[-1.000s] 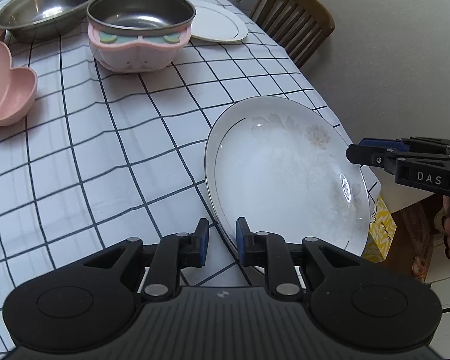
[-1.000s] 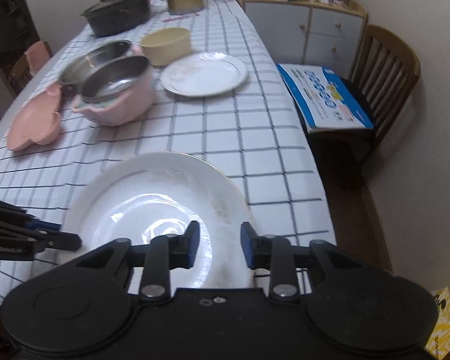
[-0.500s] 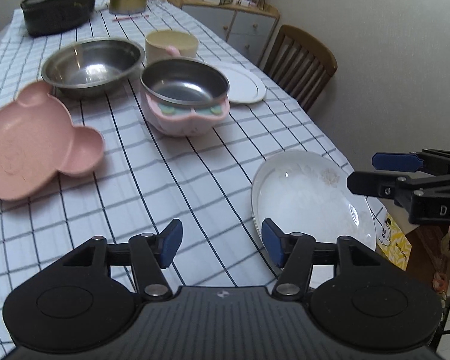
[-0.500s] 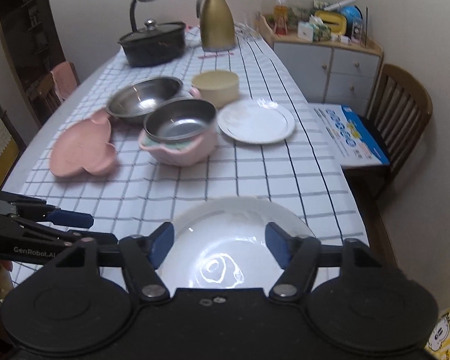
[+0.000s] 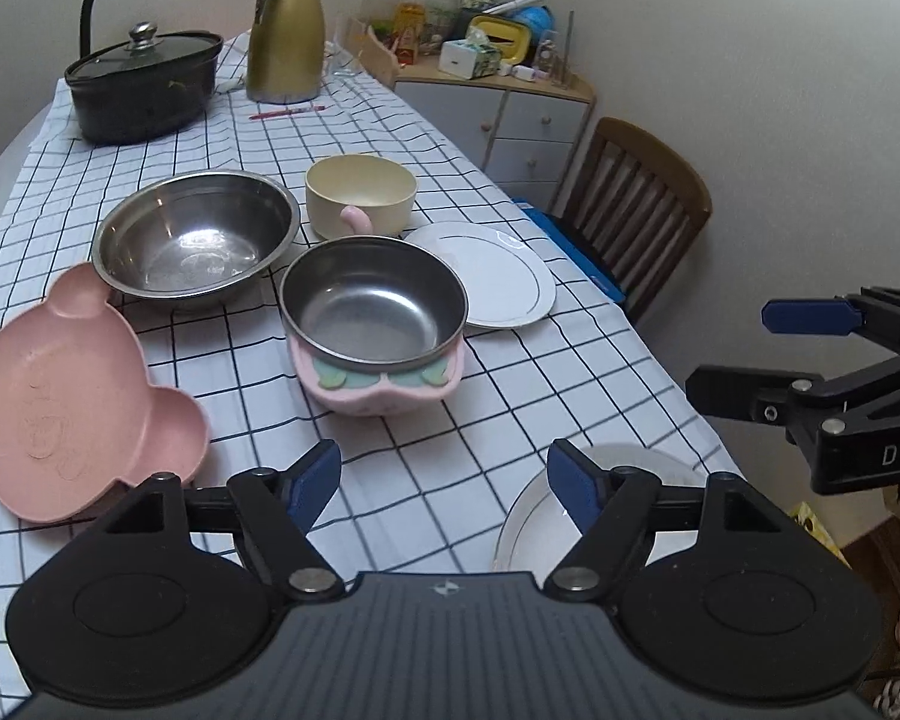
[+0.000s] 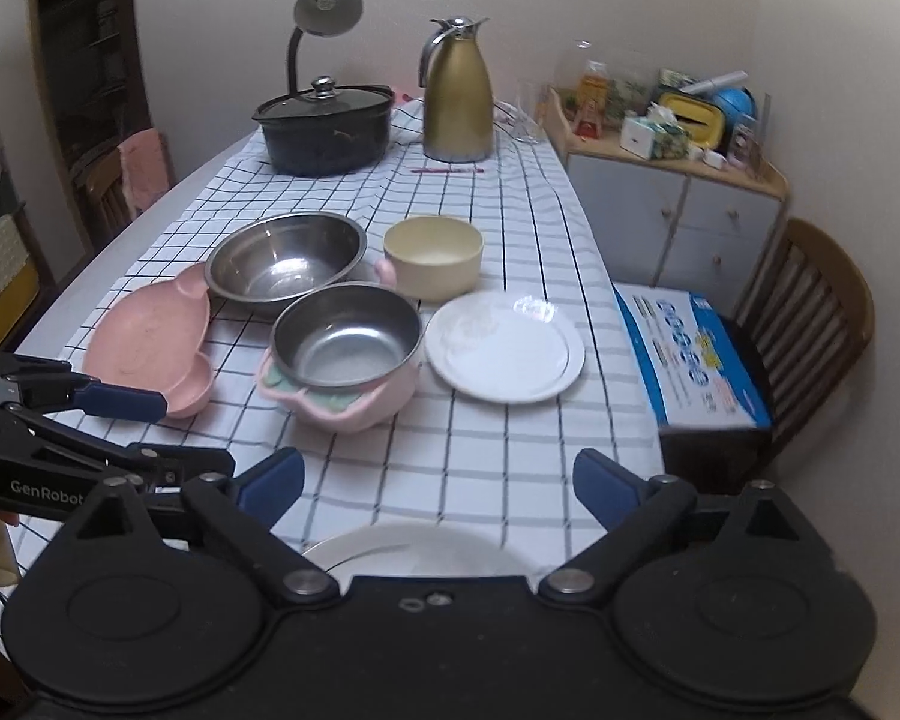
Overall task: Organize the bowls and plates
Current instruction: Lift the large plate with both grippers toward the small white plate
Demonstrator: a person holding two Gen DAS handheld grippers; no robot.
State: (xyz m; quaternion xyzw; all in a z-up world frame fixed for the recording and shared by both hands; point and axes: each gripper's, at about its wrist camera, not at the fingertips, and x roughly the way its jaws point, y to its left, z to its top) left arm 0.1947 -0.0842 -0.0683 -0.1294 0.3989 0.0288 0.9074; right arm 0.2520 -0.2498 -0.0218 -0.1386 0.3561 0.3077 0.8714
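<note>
A large white plate (image 5: 534,516) lies at the table's near edge, half hidden under my left gripper (image 5: 444,474); it also shows as the rim of the large white plate (image 6: 414,543) below my right gripper (image 6: 435,474). Both grippers hang above it, their jaws opening with nothing between them. Further back stand a steel bowl in a pink holder (image 5: 372,312), a big steel bowl (image 5: 195,237), a cream bowl (image 5: 360,192), a small white plate (image 5: 492,273) and a pink bear-shaped plate (image 5: 60,396). The right gripper (image 5: 738,354) shows at the right, off the table edge.
A black lidded pot (image 5: 144,84), a gold jug (image 5: 285,30) and a lamp stand at the table's far end. To the right of the table are a wooden chair (image 5: 636,204) with a blue-and-white box (image 6: 690,354) on it and a cluttered cabinet (image 6: 672,204).
Both grippers let go of the large white plate's rim, spread their jaws and rose back from it. The plate stays on the table.
</note>
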